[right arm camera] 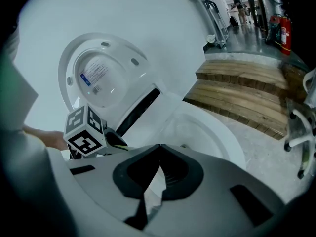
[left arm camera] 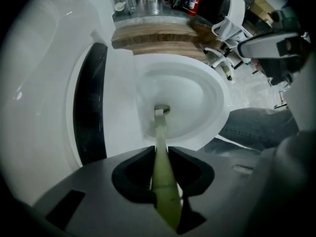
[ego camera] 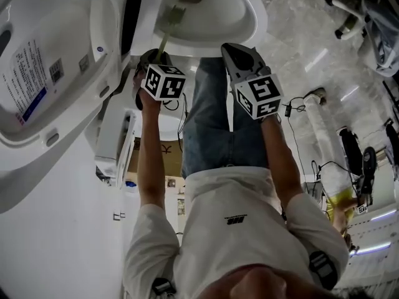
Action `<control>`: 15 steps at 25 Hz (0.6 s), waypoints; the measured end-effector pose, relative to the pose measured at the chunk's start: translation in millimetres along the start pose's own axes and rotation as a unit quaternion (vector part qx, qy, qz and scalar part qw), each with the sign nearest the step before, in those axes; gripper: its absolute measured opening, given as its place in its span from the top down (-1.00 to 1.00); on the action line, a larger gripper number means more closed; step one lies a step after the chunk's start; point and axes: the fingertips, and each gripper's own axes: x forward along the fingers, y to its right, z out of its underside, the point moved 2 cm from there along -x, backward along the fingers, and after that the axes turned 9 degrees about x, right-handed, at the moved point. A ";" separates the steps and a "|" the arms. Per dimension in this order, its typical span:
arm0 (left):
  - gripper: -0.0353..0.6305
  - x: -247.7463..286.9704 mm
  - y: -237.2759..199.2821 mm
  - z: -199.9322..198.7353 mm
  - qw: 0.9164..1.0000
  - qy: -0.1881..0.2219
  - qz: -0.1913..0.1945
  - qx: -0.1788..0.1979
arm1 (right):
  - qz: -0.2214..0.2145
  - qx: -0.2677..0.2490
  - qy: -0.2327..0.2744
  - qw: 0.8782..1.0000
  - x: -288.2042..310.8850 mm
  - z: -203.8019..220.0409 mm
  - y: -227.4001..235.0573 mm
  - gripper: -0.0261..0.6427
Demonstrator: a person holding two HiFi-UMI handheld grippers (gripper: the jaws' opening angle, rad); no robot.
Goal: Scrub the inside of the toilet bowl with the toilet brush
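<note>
The white toilet bowl (ego camera: 215,17) stands open, its lid (ego camera: 43,73) raised at the left. A pale green toilet brush (ego camera: 172,16) reaches down into the bowl, its head (left arm camera: 159,112) close to the drain. My left gripper (ego camera: 157,56) is shut on the brush handle (left arm camera: 161,154), which runs straight out between its jaws; that gripper (left arm camera: 159,154) points into the bowl. My right gripper (ego camera: 235,48) hovers at the bowl's near rim, beside the left one, shut with nothing in it (right arm camera: 159,148). The left gripper's marker cube (right arm camera: 85,131) shows in the right gripper view.
The person's jeans-clad leg (ego camera: 212,117) is pressed close to the bowl's rim. Wooden steps (right arm camera: 247,90) rise behind the toilet, with a red fire extinguisher (right arm camera: 285,33) beyond. White chair legs (right arm camera: 301,132) and cables (ego camera: 299,101) occupy the marble floor to the right.
</note>
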 end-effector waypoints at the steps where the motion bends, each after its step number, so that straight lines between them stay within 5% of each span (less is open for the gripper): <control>1: 0.62 0.2 -1.8 -0.7 1.000 -0.004 -0.002 0.007 | 0.000 0.003 0.000 1.000 0.8 -0.5 1.4 0.94; 15: 0.62 7.0 -26.2 -13.2 0.994 -0.042 -0.034 0.093 | -0.006 0.033 0.004 0.999 16.5 3.9 2.7 0.94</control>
